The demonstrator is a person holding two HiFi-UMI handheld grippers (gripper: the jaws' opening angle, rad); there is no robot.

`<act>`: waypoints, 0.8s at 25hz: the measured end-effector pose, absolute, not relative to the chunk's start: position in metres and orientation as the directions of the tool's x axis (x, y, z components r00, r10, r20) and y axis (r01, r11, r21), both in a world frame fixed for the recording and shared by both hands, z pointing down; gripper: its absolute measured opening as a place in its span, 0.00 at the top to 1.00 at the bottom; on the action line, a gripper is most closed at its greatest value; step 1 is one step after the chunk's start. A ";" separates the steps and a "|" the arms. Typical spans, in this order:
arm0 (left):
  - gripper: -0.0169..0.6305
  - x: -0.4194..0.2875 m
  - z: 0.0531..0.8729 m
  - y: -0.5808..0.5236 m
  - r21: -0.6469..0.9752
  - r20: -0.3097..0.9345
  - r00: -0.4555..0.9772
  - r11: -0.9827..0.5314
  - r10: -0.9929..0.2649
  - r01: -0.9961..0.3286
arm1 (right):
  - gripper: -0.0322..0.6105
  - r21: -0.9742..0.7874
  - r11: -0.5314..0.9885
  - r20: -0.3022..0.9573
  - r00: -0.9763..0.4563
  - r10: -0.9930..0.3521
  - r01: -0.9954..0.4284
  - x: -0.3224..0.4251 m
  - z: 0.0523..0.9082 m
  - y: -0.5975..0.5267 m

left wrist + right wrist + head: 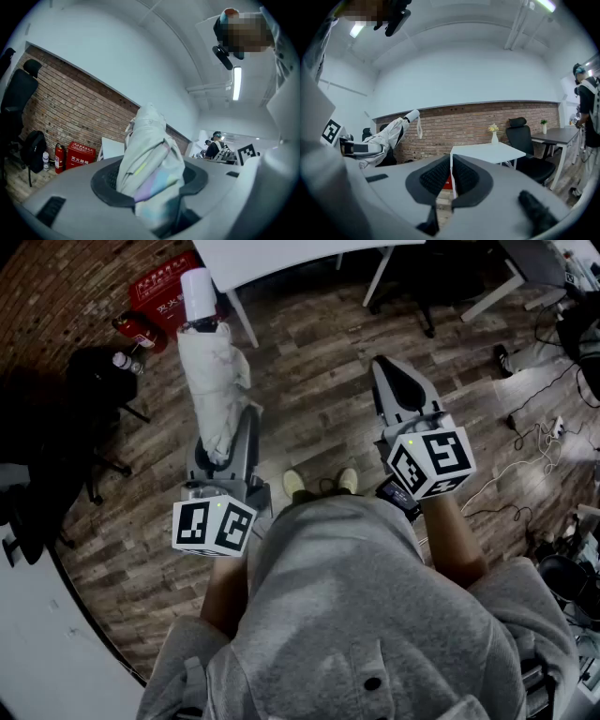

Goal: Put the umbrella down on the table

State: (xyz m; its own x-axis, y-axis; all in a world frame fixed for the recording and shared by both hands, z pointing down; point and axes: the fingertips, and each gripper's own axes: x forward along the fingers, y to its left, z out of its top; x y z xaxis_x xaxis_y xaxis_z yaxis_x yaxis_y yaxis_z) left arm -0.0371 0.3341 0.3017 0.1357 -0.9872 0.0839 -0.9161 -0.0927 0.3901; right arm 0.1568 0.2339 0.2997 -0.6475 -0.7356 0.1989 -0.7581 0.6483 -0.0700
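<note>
Here the left gripper [225, 442] squeezes the folded white umbrella [214, 362] above the wooden floor [319, 381]. The right gripper [384, 367] is closed, holding nothing. The white table [281, 257] stands just ahead, with floor between.

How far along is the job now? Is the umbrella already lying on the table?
Done: the left tool grips the folded white fabric umbrella. In hand: it is held in the air over the wooden floor, short of the white rectangular table. Left: lay it there and release.
</note>
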 end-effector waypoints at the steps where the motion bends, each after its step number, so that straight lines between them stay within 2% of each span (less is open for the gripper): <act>1: 0.60 -0.040 0.301 0.336 0.390 0.080 0.140 -0.098 -0.987 -0.916 | 0.90 -0.068 0.647 0.198 -0.646 -0.738 -0.760 0.153 0.299 0.236; 20: 0.60 -0.089 0.295 0.364 0.405 0.031 0.205 -0.175 -0.978 -0.898 | 0.90 -0.066 0.588 0.166 -0.590 -0.790 -0.806 0.102 0.294 0.268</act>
